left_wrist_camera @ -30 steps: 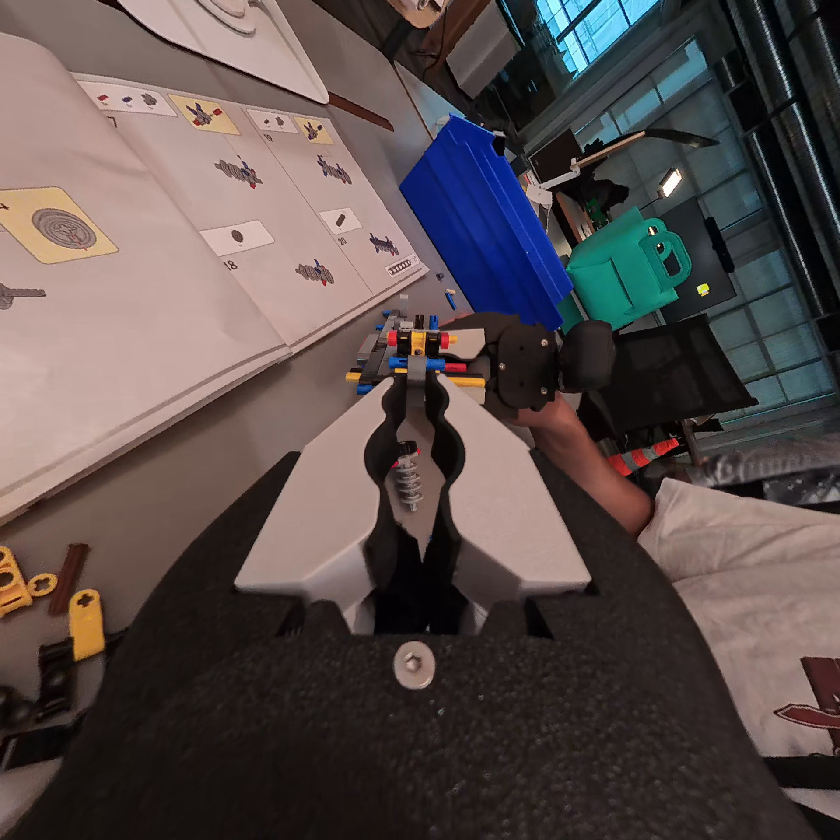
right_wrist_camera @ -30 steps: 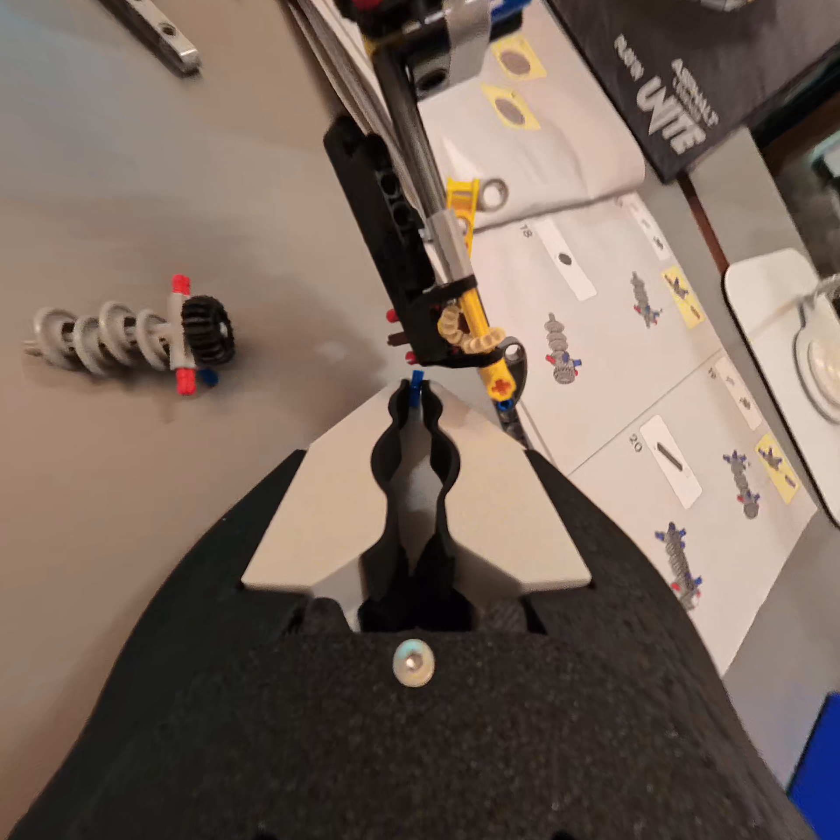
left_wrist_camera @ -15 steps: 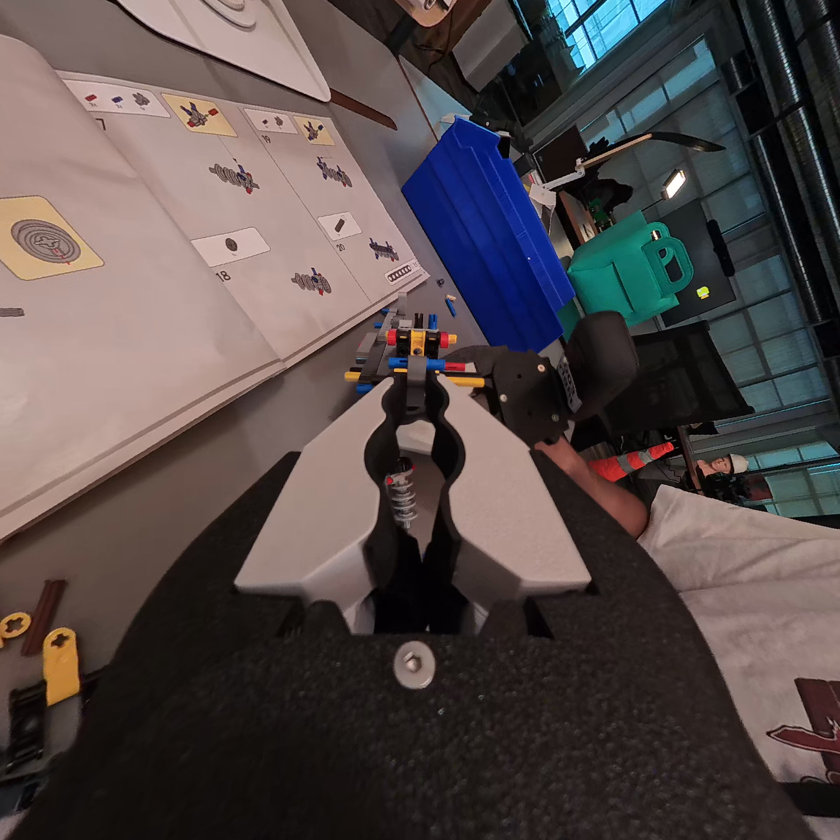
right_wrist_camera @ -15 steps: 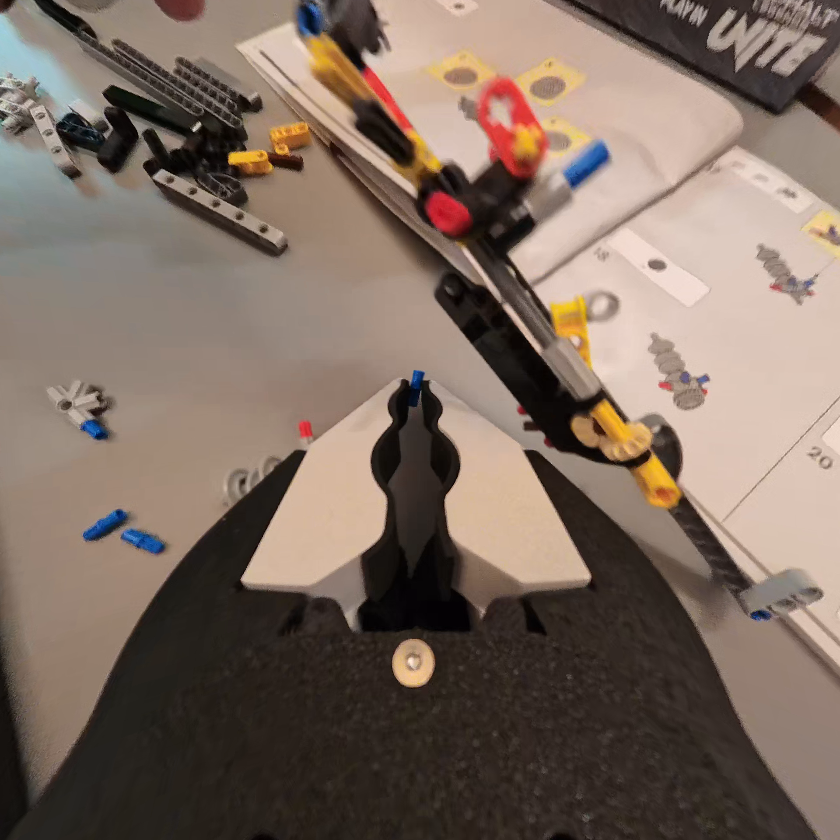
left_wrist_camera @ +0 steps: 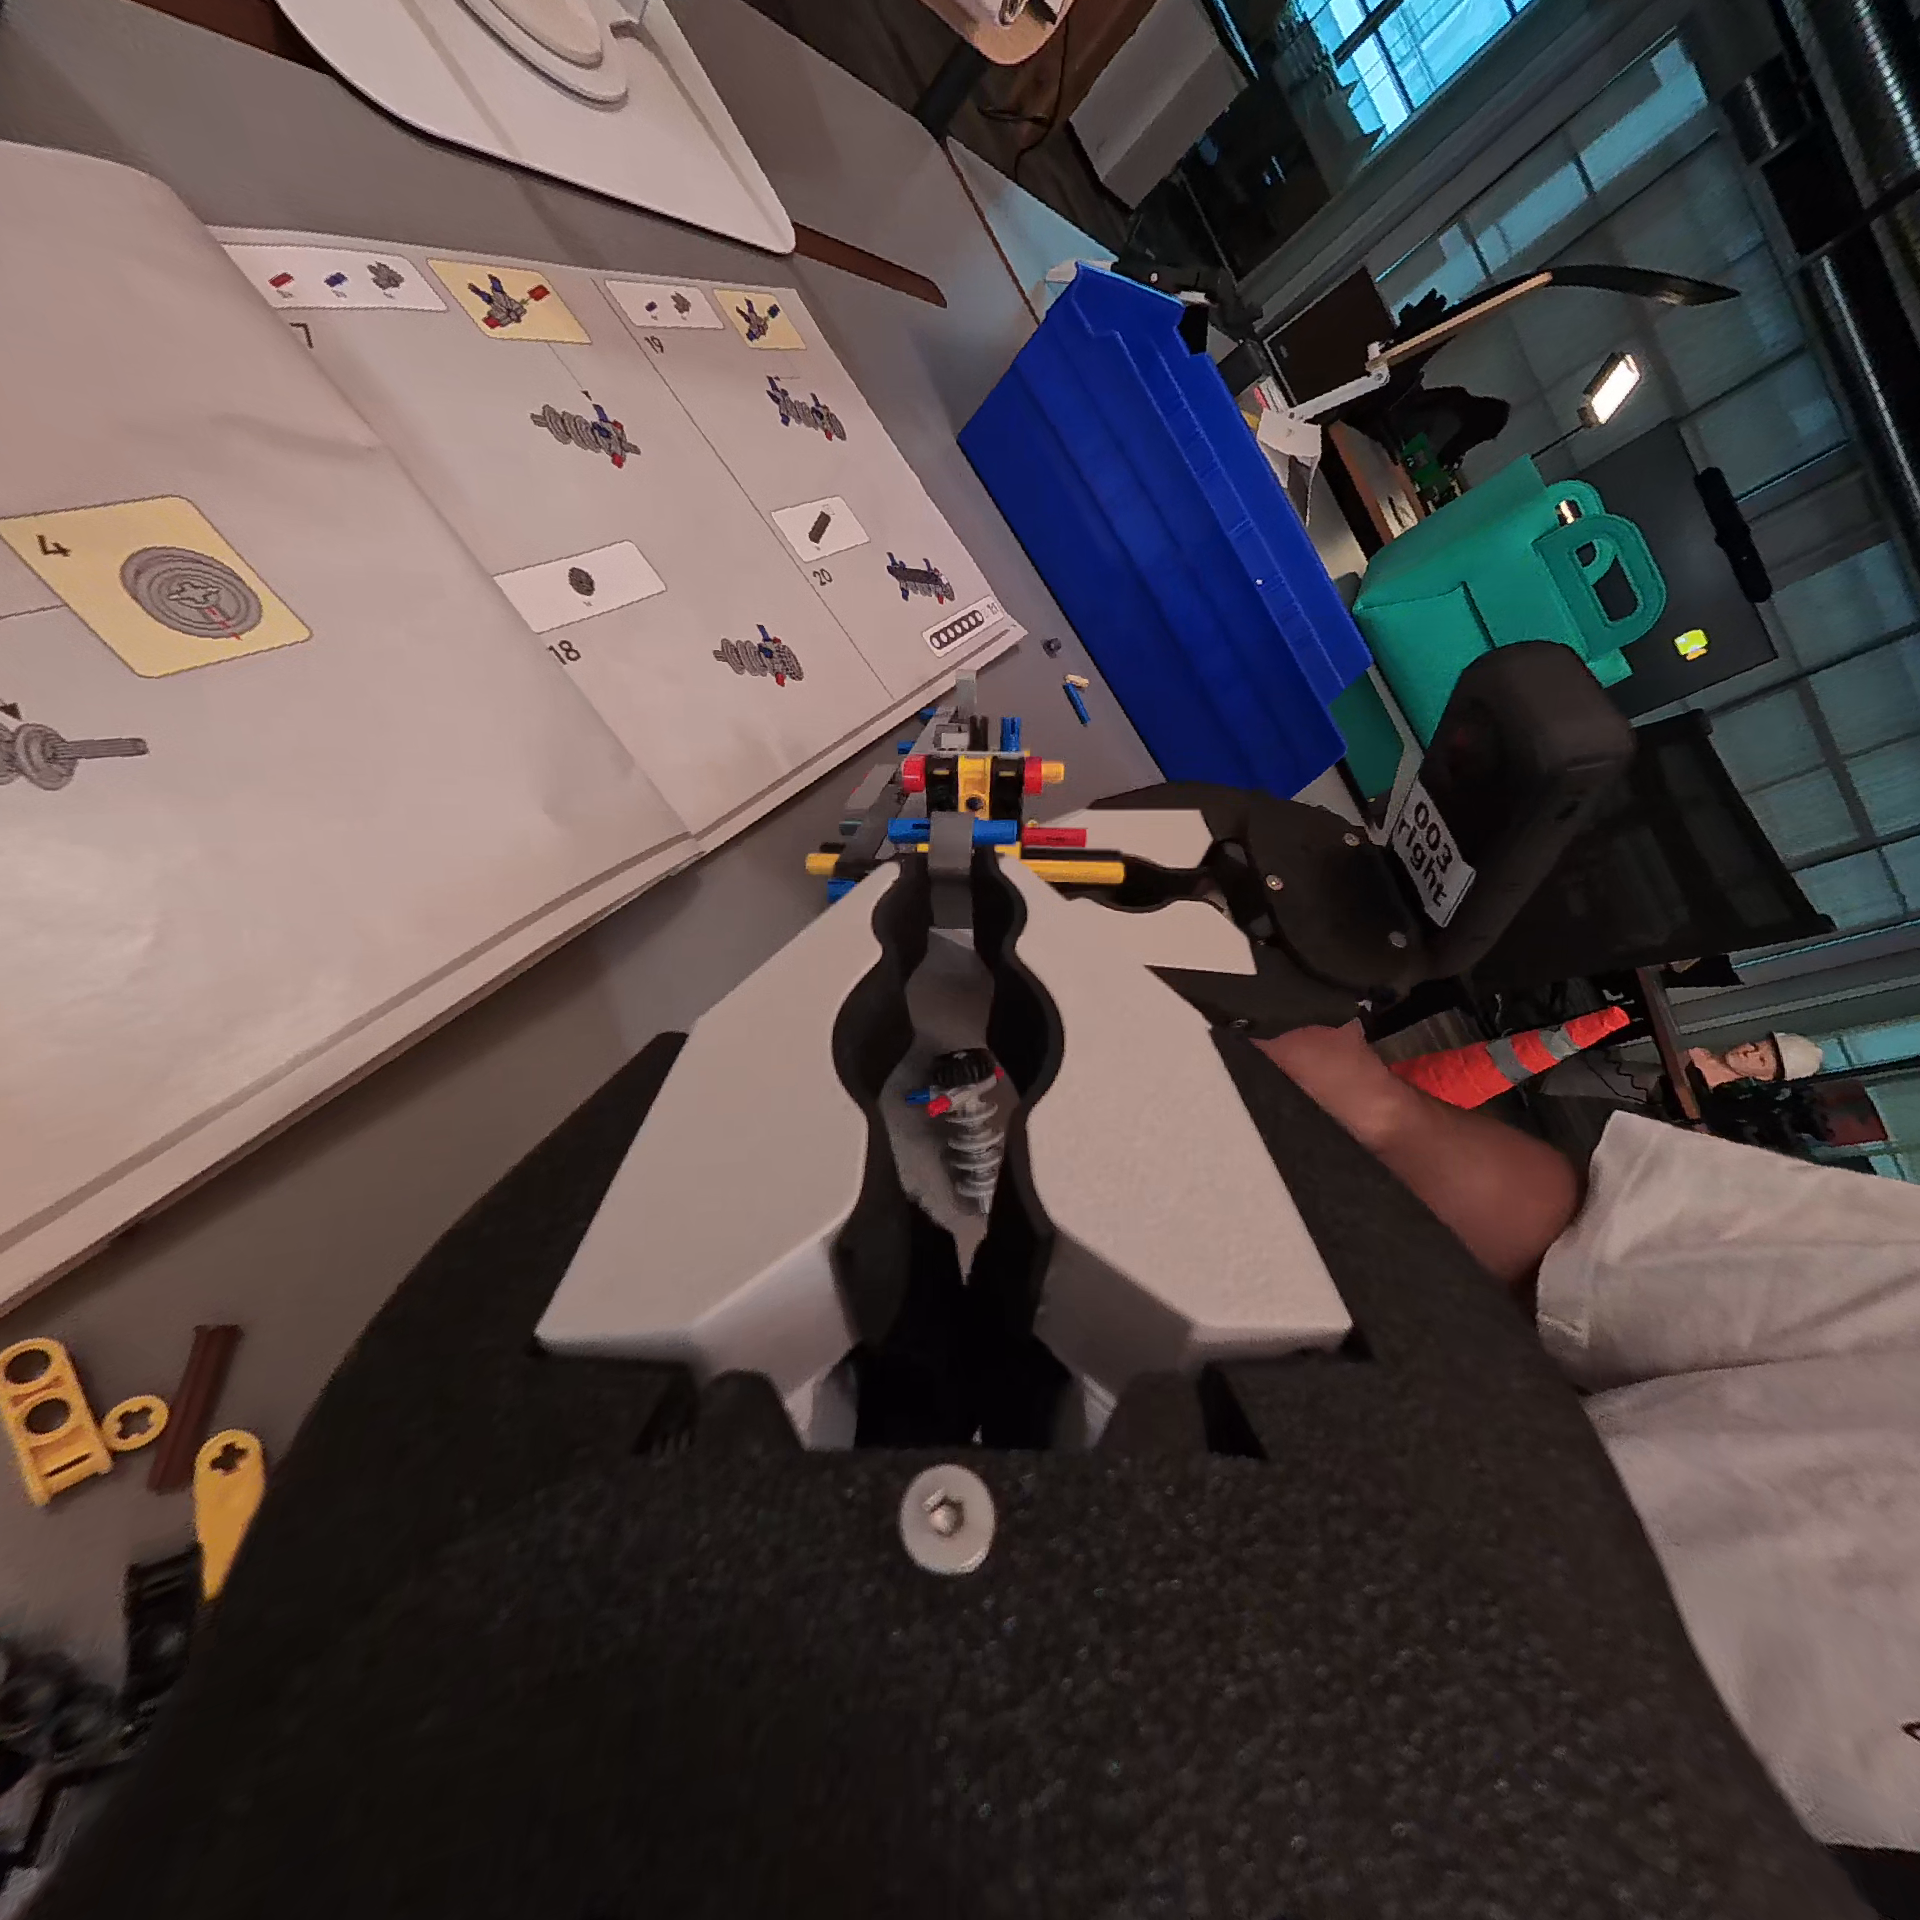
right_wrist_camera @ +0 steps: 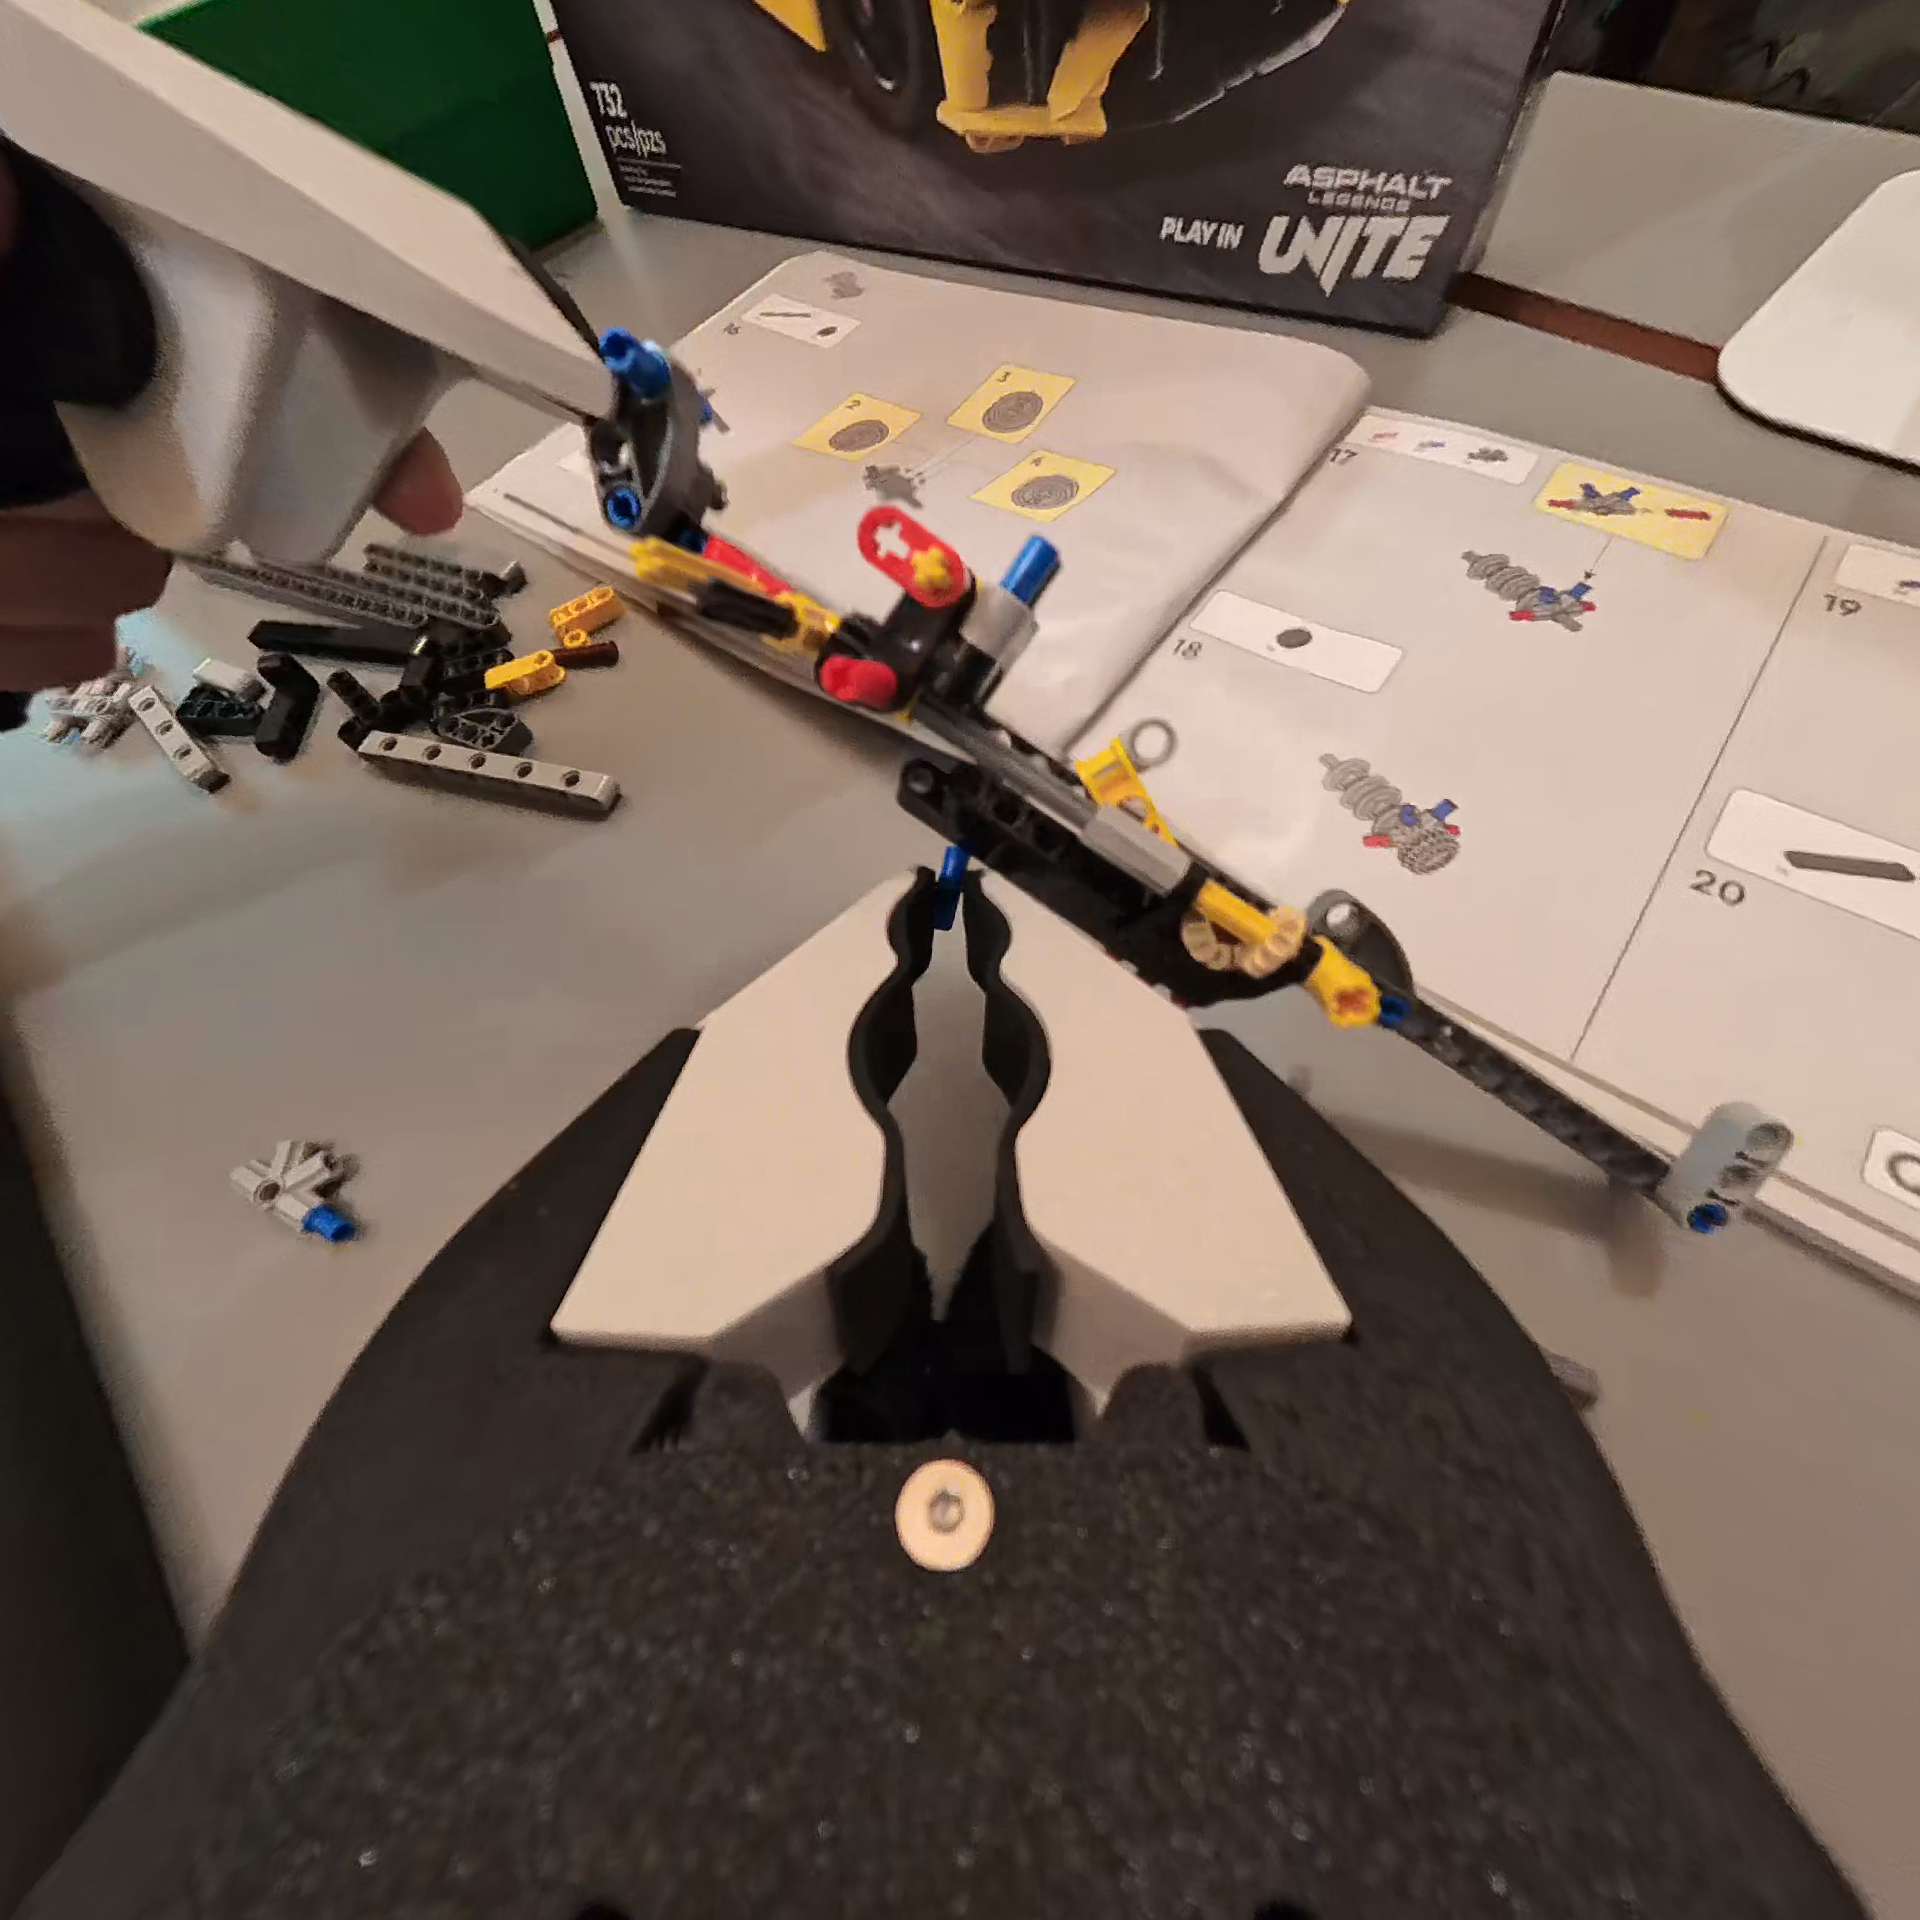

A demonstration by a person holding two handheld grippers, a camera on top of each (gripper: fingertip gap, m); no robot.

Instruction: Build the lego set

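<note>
Right gripper [right_wrist_camera: 943,883]: jaws pinched nearly together on a small blue pin [right_wrist_camera: 945,883], its tip poking out right at the fingertips
Left gripper [left_wrist_camera: 951,883]: jaws closed tight on the grey end of the lego assembly [left_wrist_camera: 961,800], holding it up off the grey table [right_wrist_camera: 520,987]
Spring part [left_wrist_camera: 971,1132]: grey coil with a black gear and red and blue pins, glimpsed on the table through the gap behind the left gripper's tips
Lego assembly, right wrist view [right_wrist_camera: 1039,790]: long and slanted, black beam with yellow, red and blue bits, hanging just above the blue pin; whether pin and beam touch, can't tell
Small grey connector [right_wrist_camera: 296,1184]: alone on the table, lower left, blue pin in it
Loose parts [right_wrist_camera: 416,665]: black, grey and yellow pieces piled on the table beyond, left
Instruction booklet [right_wrist_camera: 1455,727]: open flat behind the assembly
Set box [right_wrist_camera: 1039,156]: dark, standing at the back
Blue bin [left_wrist_camera: 1164,561]: far side of the booklet in the left wrist view
</note>
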